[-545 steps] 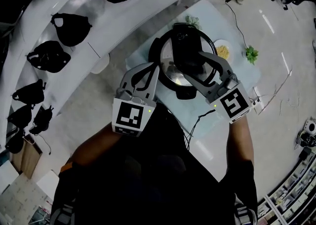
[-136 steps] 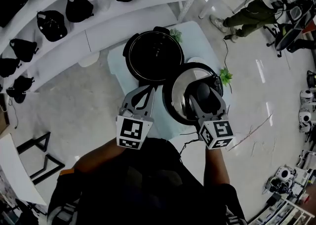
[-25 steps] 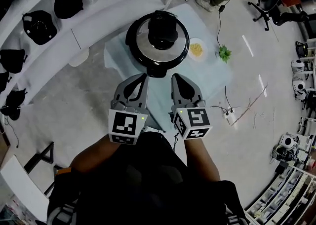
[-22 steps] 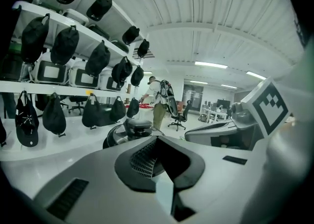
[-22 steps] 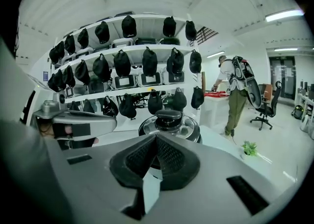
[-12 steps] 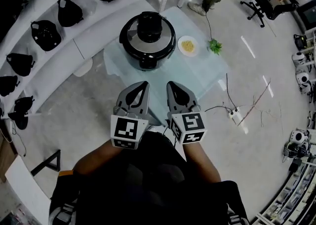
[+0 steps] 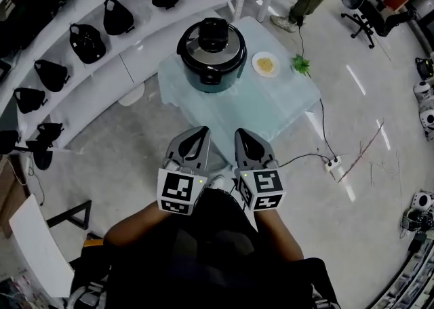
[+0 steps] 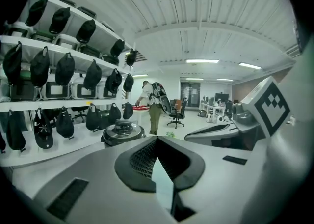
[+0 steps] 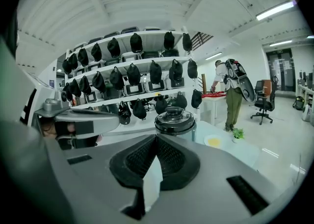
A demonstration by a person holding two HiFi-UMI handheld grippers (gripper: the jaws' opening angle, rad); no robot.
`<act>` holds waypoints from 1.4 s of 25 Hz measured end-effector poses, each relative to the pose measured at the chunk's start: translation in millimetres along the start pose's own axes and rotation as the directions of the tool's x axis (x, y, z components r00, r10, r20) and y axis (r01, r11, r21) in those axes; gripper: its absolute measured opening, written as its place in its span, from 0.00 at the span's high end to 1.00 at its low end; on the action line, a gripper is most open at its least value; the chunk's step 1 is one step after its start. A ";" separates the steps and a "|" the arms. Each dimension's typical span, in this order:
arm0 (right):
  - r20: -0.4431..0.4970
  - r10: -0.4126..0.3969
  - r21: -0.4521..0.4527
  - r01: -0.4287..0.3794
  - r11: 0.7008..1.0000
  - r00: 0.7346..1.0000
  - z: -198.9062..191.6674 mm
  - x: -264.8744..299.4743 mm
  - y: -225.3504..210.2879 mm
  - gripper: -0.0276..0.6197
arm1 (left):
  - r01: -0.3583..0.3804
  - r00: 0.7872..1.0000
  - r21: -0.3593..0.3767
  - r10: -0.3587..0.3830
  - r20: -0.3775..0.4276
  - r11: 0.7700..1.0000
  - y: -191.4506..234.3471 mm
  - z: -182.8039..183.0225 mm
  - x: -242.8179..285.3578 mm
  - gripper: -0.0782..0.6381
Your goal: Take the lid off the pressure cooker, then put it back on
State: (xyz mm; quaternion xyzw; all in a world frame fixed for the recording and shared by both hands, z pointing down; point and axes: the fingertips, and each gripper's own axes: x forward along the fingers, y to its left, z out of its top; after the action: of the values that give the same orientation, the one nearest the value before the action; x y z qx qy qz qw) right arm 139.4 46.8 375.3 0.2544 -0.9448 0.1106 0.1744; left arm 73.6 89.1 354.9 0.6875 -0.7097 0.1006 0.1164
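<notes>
Left hand-held gripper and right one hang closed, away from the pressure cooker.

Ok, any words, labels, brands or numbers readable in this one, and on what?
No readable text in any view.
Left gripper and right gripper: square black-and-white coded markers on their cubes, not letters or digits.
Pressure cooker: any print on it is too small to read.
Shelves: nothing legible on them or on the dark items there.
</notes>
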 end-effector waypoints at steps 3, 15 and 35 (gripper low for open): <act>0.005 -0.004 0.004 0.004 1.000 1.000 -2.5 -11.4 5.5 0.93 | 0.003 1.000 0.004 -0.003 -0.005 1.000 -4.5 -4.0 -8.6 0.88; 0.005 -0.059 0.018 0.059 0.998 0.998 2.7 -20.5 33.2 0.93 | 0.069 0.998 0.023 -0.069 -0.006 0.997 5.8 -8.3 -28.8 0.88; 0.008 -0.098 0.048 0.097 0.994 0.995 11.8 18.5 112.0 0.93 | 0.109 0.993 0.052 -0.111 0.033 0.993 83.2 -7.4 -65.5 0.88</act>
State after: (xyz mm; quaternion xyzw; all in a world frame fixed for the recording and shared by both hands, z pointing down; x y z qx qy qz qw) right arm 63.0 129.9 358.2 0.3050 -0.9292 0.1231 0.1685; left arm -7.5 156.6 343.6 0.7300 -0.6699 0.0994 0.0919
